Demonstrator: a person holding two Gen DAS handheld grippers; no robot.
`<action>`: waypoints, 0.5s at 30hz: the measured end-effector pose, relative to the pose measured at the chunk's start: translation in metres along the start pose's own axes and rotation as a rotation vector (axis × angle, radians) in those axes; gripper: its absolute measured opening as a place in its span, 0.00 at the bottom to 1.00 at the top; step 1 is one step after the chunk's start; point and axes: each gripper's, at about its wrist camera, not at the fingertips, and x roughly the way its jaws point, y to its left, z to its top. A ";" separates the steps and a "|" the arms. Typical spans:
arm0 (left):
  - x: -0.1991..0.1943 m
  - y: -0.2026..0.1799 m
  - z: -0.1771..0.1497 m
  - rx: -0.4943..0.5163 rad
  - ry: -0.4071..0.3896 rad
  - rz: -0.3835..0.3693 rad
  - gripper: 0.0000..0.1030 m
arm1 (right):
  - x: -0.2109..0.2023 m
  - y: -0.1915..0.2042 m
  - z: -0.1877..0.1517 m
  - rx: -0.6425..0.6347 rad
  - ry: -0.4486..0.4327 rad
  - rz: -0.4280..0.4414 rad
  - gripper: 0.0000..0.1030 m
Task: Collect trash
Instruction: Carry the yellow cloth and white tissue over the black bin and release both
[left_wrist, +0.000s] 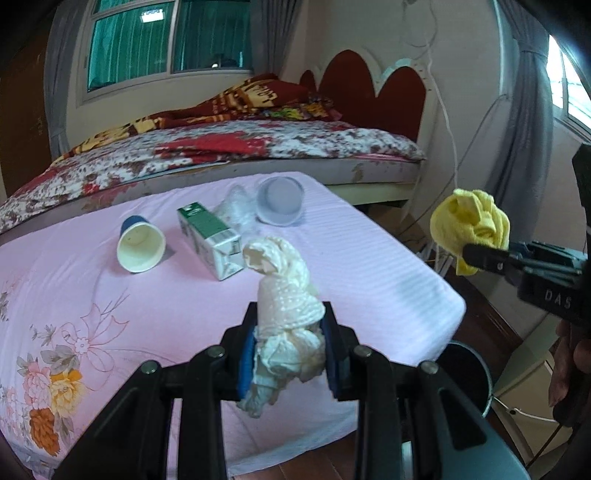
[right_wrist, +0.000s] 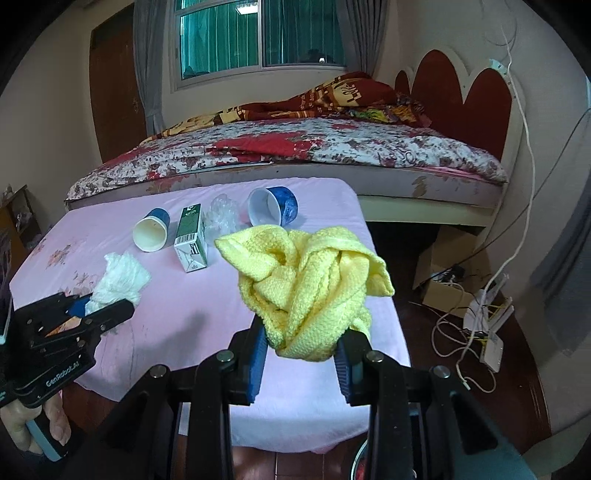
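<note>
We see a pink striped tablecloth (left_wrist: 369, 258) with a pink, orange and yellow flower print at one corner. On it lie a green-and-white carton (left_wrist: 212, 236), a blue paper cup (left_wrist: 140, 247) with a cream inside, and a blue bowl (right_wrist: 273, 206) with a white inside. We see a cream dotted wad (left_wrist: 284, 314), a yellow cloth (right_wrist: 306, 284), and a red-and-white floral bedspread (right_wrist: 295, 147).

Yellow cloth (right_wrist: 310, 284) in right tool (right_wrist: 301, 354)

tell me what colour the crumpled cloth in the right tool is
Yellow: the crumpled yellow waffle-weave cloth gripped by the right tool shows best in the right wrist view.
</note>
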 end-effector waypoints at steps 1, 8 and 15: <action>-0.002 -0.005 0.001 0.006 -0.003 -0.008 0.31 | -0.005 -0.001 -0.002 0.000 -0.002 -0.003 0.33; -0.009 -0.039 0.000 0.049 -0.013 -0.065 0.31 | -0.036 -0.016 -0.019 0.010 -0.011 -0.037 0.34; -0.006 -0.078 -0.002 0.102 -0.004 -0.133 0.31 | -0.059 -0.047 -0.038 0.059 -0.016 -0.074 0.34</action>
